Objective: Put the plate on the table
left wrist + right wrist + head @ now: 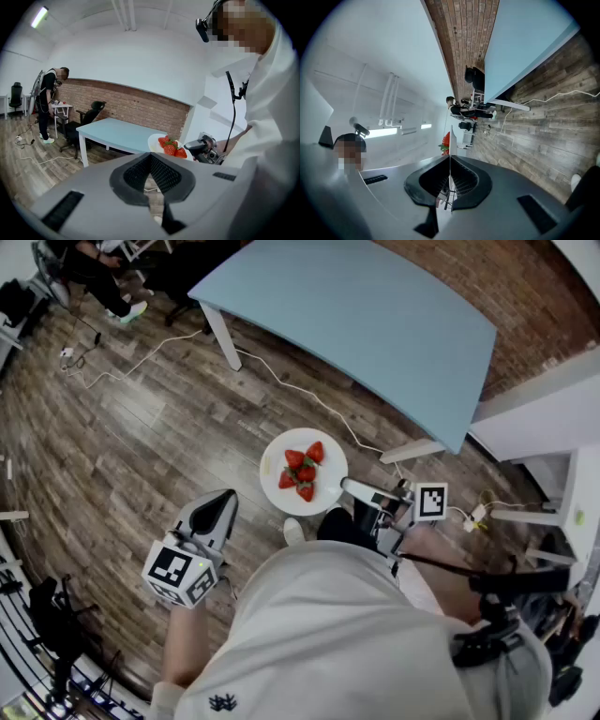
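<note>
A white plate (302,448) carrying several strawberries (302,472) hangs level above the wooden floor, in front of my body. My right gripper (349,487) is shut on its near right rim. The right gripper view shows the plate (450,140) edge-on between the pads, with a strawberry (446,140) beside it. The light blue table (375,315) stands further ahead, apart from the plate. My left gripper (225,495) hangs low at the left, shut with nothing in it. From the left gripper (151,161) I see the plate (154,140), the strawberries (171,146) and the right gripper (202,147).
White cables (281,381) trail over the floor under the table. A white table leg (220,334) stands at the left and another leg (412,450) near the plate. White furniture (572,493) is at the right. A person (98,277) and an office chair (91,115) are far back.
</note>
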The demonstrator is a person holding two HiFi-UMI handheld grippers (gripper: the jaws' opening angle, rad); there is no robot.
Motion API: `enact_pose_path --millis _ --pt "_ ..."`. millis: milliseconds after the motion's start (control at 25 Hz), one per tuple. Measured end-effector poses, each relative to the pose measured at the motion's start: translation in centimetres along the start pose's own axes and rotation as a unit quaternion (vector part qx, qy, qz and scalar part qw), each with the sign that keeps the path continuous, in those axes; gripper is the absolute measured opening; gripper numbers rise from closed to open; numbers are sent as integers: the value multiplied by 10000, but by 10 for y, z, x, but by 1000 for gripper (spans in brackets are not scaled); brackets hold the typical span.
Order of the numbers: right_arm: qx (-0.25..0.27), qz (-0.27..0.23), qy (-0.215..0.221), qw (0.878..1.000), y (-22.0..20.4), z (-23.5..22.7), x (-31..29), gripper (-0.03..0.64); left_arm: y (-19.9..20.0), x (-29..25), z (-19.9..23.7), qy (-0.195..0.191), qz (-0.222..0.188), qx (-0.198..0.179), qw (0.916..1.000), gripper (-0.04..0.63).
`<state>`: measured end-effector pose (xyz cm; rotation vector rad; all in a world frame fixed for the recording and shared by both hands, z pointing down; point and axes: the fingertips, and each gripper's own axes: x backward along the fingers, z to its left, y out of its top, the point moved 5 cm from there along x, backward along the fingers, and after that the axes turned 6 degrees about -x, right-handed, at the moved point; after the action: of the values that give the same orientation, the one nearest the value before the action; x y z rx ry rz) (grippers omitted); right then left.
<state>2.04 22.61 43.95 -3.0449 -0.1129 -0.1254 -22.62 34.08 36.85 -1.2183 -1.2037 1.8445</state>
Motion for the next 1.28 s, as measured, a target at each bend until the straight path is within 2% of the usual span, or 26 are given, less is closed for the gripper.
enact_pose_path --millis 480,800,1280 --pt "108 -163 -120 9997 -41 8 59 17 -3 6 -56 -191 -195 -121 9996 0" --pt "71 -268 28 9996 -47 20 105 17 5 -5 -108 -231 -278 -243 9991 0" --pt "73 -306 176 9994 -40 29 167 17 14 -33 -175 -201 -177 -358 9990 2"
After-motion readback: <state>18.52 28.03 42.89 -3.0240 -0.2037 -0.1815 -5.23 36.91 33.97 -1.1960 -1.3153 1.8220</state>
